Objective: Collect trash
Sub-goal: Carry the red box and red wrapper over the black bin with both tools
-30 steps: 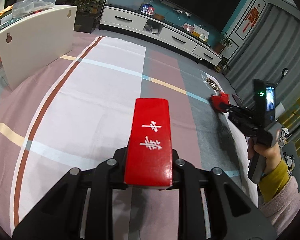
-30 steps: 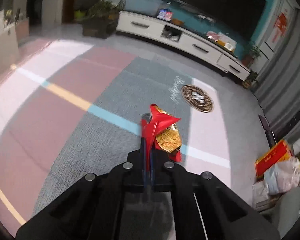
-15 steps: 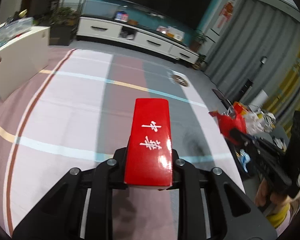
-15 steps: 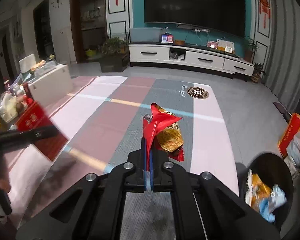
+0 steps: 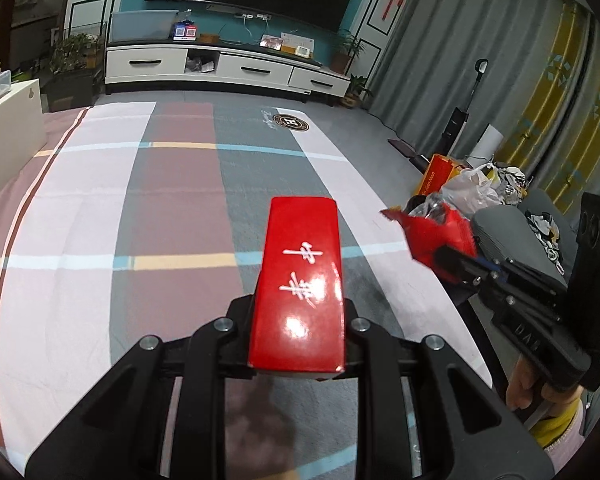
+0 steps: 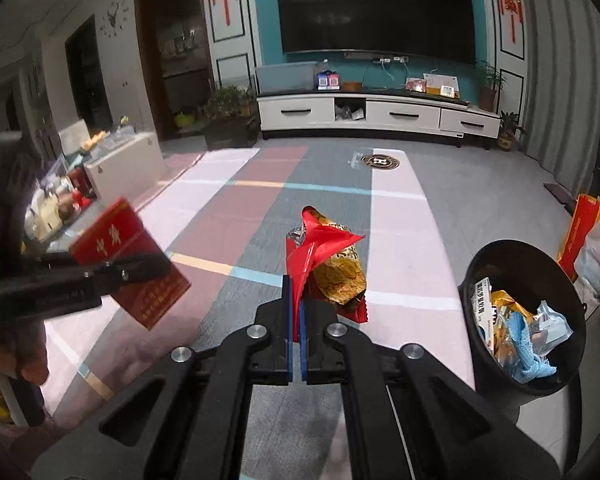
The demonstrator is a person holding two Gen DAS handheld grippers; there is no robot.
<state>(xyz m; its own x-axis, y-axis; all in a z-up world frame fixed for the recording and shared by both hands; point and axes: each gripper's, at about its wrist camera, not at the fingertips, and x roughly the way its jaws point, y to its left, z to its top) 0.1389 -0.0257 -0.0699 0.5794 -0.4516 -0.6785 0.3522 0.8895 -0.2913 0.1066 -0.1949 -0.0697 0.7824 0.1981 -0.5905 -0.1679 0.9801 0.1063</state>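
A glossy red rectangular cigarette box with white characters [image 5: 300, 292] sits low in the centre of the left wrist view, pinched between the narrowed jaws of the left gripper [image 5: 298, 332] and held up above the striped rug [image 5: 172, 200]; in the right wrist view the same box shows at the left edge of the frame. A crumpled red and gold foil snack wrapper [image 6: 328, 264] stands in the centre of the right wrist view, its red edge clamped between the blue pads [image 6: 287, 320] of the right gripper [image 6: 296, 320], whose jaws are all but pressed together on it. At the lower right of that frame, near the wrapper but apart from it, a round black plastic trash bin [image 6: 476, 280] stands on the floor, holding packets and a light blue cloth. Behind the bin, at the right edge, are an orange paper bag [image 6: 580, 228] and a white plastic bag [image 5: 466, 190]. Farther off, in the middle of the frame, lies the rug's round dark emblem [image 6: 380, 161]. Beyond it, across the upper frame, a long white TV cabinet with drawers [image 6: 376, 114] stands below a large dark wall-mounted television [image 6: 376, 8], with potted plants [image 6: 228, 102] at its left end.
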